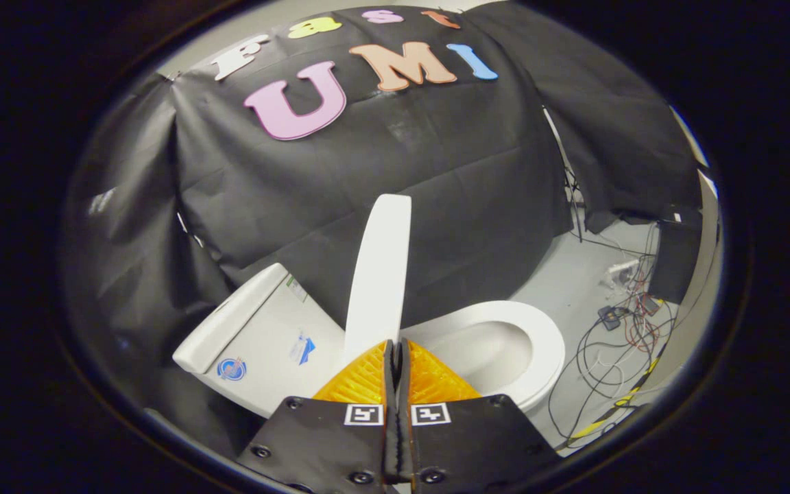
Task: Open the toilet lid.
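The gripper (pixel 396 351) has its two fingers (pixel 361 384) pressed together, with only a thin dark slit between them. I see nothing caught between the tips. Whether they touch the lid I cannot tell, because the tips end right at its lower edge.

The lid (pixel 381 267) is lifted. It stands edge-on just ahead of the fingertips, nearly upright, leaning a little toward the tank (pixel 258 336). It is white and narrow from this side, and its rounded top end rises against the black cloth (pixel 367 171) of the wall.

Beside the lid, on one side, is the tank, a white box with slanted top. It carries a round blue sticker (pixel 232 368) near its lower corner and two smaller stickers higher up. On the other side of the lid the seat (pixel 546 343) lies down flat, a white oval ring, and the bowl (pixel 491 353) is open inside it. The seat begins just beside the fingers and goes away from them.

Beyond the seat the floor (pixel 566 281) is pale grey. Many thin cables (pixel 614 343), black, red and white, lie there in loose loops, well apart from the toilet. A dark box (pixel 673 267) stands near the cables, against the far cloth.
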`<action>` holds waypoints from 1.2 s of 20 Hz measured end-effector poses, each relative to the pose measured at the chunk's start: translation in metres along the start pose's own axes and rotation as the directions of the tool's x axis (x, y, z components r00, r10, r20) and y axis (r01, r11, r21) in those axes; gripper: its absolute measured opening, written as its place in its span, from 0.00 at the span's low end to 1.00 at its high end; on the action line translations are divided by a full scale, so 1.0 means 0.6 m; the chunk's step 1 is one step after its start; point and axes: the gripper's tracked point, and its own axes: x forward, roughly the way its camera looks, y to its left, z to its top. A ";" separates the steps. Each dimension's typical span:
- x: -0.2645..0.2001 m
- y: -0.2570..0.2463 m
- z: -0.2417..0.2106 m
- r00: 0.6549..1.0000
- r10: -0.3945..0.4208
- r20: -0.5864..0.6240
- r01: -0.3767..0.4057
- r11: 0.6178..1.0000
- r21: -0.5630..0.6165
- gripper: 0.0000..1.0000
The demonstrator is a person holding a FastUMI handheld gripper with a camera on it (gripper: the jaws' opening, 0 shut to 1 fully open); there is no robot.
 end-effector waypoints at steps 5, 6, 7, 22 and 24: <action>-0.004 0.028 0.011 1.000 0.028 0.009 -0.028 0.999 -0.039 0.00; -0.004 0.034 0.014 0.999 0.033 0.008 -0.032 0.998 -0.046 0.00; -0.003 0.040 0.015 0.999 0.038 0.006 -0.038 0.998 -0.054 0.00; 0.002 0.151 0.019 0.992 0.123 0.015 -0.118 0.978 -0.172 0.00; 0.000 0.171 0.016 0.991 0.137 0.014 -0.131 0.972 -0.195 0.00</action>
